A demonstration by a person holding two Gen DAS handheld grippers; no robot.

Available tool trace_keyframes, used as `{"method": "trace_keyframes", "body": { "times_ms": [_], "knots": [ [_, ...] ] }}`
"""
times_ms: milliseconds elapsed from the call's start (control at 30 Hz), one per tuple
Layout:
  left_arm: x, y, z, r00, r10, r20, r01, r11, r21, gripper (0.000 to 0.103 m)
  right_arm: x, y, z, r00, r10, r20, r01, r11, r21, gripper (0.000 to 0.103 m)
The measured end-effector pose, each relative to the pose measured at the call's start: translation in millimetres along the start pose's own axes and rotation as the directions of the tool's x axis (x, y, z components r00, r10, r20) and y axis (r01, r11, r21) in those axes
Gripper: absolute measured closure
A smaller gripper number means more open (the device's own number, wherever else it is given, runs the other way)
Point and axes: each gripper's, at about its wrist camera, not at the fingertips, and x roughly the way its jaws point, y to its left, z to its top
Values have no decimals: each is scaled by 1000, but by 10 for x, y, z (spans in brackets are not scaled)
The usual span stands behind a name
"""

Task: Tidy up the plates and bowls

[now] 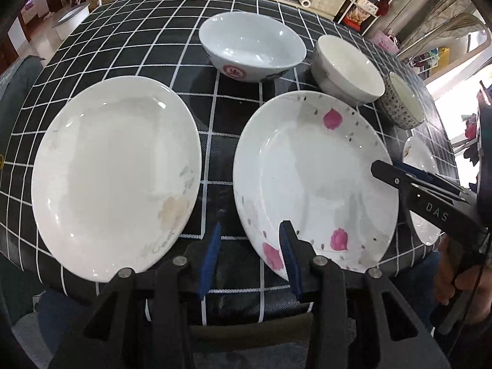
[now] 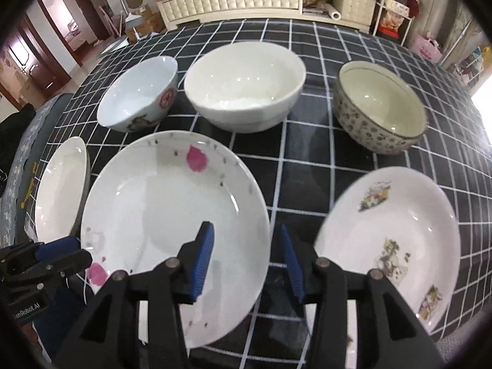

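Table (image 1: 246, 9): covered with a black cloth ruled in white squares; three plates in the near row, three bowls in the row behind
Plain plate (image 1: 115, 178): far left of the near row, white with faint grey marks on its rim; lying flat near the table's edge
Left gripper (image 1: 250, 258): fingers apart with nothing between them; poised over the gap between the plain plate and the pink-petal plate, one blue pad above that plate's near rim
Pink-petal plate (image 2: 175, 233): middle of the near row, white with pink petals and grey specks; lying flat, apart from both neighbours
Right gripper (image 2: 247, 264): fingers apart, empty; over the cloth between the pink-petal plate and the flower plate, its left pad above the petal plate's right edge
Flower plate (image 2: 390, 246): right end of the near row, white with small flower prints
Red-mark bowl (image 2: 138, 95): back left, upright, pale with a red round mark
White bowl (image 2: 246, 86): back middle, upright; close beside the red-mark bowl
Patterned bowl (image 2: 379, 110): back right, upright, grey dotted outside, cream inside
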Motion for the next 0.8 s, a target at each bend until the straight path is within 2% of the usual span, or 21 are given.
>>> {"method": "trace_keyframes", "body": {
  "times_ms": [33,100,167,300,367,433,800],
  "knots": [
    [34,-19,10,1000,8,-4,-8,1000,8,70,20,0,11,1000,1,0,-1,1000,-2,54],
    [72,-45,28,1000,19,-8,-19,1000,24,80,39,7,21,1000,6,10,-6,1000,-6,54],
    [105,-51,44,1000,23,-14,-23,999,33,85,55,7,46,1000,13,16,-12,1000,-7,54],
    [134,-50,77,999,36,-14,-36,999,30,87,84,9,91,999,5,32,-5,1000,-20,58],
    [158,-48,83,999,47,-13,-46,998,30,90,137,-6,105,999,16,28,-15,1000,-13,70],
    [169,-67,78,998,65,-3,-65,997,41,90,178,-22,105,1000,15,21,-15,1000,-6,75],
    [169,-128,72,995,102,20,-103,993,60,90,4,-91,-77,998,39,46,-41,998,43,82]
  ]
}}
